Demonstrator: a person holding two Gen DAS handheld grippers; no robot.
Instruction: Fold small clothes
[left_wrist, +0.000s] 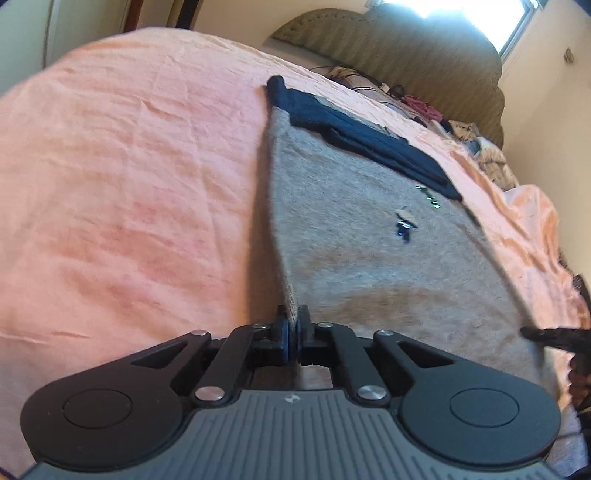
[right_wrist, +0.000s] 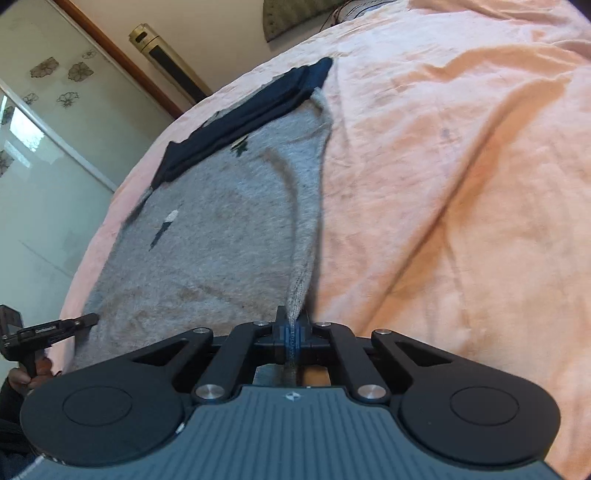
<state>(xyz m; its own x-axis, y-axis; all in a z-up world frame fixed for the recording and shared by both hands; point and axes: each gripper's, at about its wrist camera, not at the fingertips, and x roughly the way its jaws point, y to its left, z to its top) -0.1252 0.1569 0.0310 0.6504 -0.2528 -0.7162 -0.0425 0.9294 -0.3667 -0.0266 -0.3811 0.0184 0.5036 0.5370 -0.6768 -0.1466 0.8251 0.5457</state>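
**Both grippers pinch the near edge of the sweater**

From the left wrist I see a window (left_wrist: 476, 14), a green headboard (left_wrist: 424, 48) and loose clutter (left_wrist: 424, 107); from the right wrist I see a glass door (right_wrist: 44, 166) and a gold tower (right_wrist: 166, 55). My left gripper (left_wrist: 294, 321) is pressed together on one near corner of the grey sweater (left_wrist: 369, 258), my right gripper (right_wrist: 293, 325) on the other. Both point downward. The sweater lies on the pink bedsheet (left_wrist: 129, 184), its dark blue band (left_wrist: 362, 144) at the far end.
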